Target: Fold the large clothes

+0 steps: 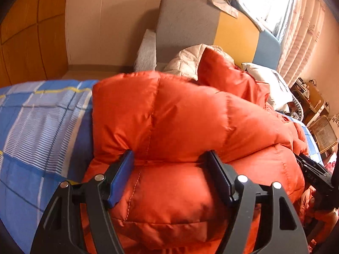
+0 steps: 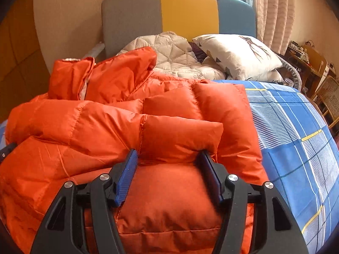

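An orange puffer jacket (image 1: 169, 114) lies on a bed with a blue checked sheet (image 1: 38, 114); it also shows in the right wrist view (image 2: 106, 122). My left gripper (image 1: 170, 156) has its blue-padded jaws set wide around a thick roll of the jacket's left hem, pressing into the padding. My right gripper (image 2: 168, 156) grips a puffed section of the right hem the same way. The right gripper's black body (image 1: 313, 171) shows at the right edge of the left view. The jacket's hood and collar (image 2: 101, 74) stand bunched at the far end.
A cream quilted garment (image 2: 173, 53) and a white pillow (image 2: 239, 55) lie by the grey, yellow and blue headboard (image 2: 186, 12). Wooden wardrobe (image 1: 29, 31) at left. Desk and wicker chair (image 2: 328, 99) at right, by the curtains (image 2: 273, 12).
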`<act>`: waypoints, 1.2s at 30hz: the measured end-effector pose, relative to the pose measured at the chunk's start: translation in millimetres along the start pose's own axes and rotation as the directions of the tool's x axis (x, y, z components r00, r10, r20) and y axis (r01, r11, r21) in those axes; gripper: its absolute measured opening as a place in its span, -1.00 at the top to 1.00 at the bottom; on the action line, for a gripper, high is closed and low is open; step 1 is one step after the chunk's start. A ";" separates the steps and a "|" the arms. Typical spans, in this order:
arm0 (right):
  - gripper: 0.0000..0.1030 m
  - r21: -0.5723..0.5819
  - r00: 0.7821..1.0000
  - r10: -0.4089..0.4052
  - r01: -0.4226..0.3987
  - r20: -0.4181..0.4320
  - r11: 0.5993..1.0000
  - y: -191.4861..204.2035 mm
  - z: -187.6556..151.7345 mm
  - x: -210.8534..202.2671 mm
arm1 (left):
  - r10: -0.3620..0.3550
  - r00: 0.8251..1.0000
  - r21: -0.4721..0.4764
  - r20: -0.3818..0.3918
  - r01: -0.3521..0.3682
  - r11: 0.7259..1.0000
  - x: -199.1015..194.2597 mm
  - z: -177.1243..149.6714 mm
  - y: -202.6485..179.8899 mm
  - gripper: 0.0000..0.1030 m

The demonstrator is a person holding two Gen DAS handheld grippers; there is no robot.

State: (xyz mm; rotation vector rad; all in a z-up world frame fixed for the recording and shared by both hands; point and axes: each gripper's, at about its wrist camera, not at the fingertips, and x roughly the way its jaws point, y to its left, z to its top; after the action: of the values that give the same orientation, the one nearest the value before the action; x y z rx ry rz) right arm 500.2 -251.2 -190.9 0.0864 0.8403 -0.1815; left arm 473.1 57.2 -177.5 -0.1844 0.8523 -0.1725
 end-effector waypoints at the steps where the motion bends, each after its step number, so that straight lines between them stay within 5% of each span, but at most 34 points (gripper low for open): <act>1: -0.16 -0.002 1.000 0.002 -0.002 -0.004 1.000 -0.2 -0.6 3.4 | -0.008 1.000 -0.009 0.002 0.008 1.000 2.8 -1.8 2.9 -0.38; 8: -0.19 -0.038 0.999 -0.028 0.027 -0.042 0.999 5.8 0.5 13.7 | 0.022 1.000 -0.005 -0.011 -0.022 1.000 2.1 -5.5 2.6 -0.39; 12: -0.46 0.000 0.998 0.011 -0.011 -0.058 1.000 -2.4 3.4 -12.9 | 0.039 0.999 -0.020 0.022 -0.039 0.999 -41.1 -13.6 8.9 -0.60; 17: -0.48 -0.014 0.995 0.045 -0.046 -0.091 0.999 -17.3 -15.9 -55.7 | 0.009 1.000 0.003 0.027 -0.010 1.000 -96.0 -44.4 24.2 -0.60; 24: -0.48 -0.023 0.987 0.039 -0.043 -0.157 0.999 -85.0 -73.5 -126.5 | -0.062 0.998 -0.006 0.001 0.062 0.998 -171.2 -119.9 64.7 -0.53; 28: -0.48 0.013 0.981 0.036 -0.034 -0.192 0.999 -130.1 -119.0 -165.0 | -0.105 0.994 -0.079 -0.027 0.102 0.992 -197.6 -164.8 93.2 -0.25; 34: -0.48 0.137 0.955 0.135 -0.102 -0.263 0.985 -168.5 -178.8 -186.5 | -0.187 0.978 -0.170 -0.094 0.169 0.971 -204.6 -213.6 101.4 -0.06; 36: -0.30 0.164 0.947 0.183 -0.143 -0.263 0.976 -170.6 -191.1 -190.8 | -0.202 0.975 -0.176 -0.094 0.183 0.967 -205.1 -223.4 98.8 0.00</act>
State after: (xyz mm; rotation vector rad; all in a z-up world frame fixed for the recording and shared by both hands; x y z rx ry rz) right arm 202.7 -366.3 -176.1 0.3217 1.0941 -0.0728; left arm 178.6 178.4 -194.5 -0.4189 0.9603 -0.2962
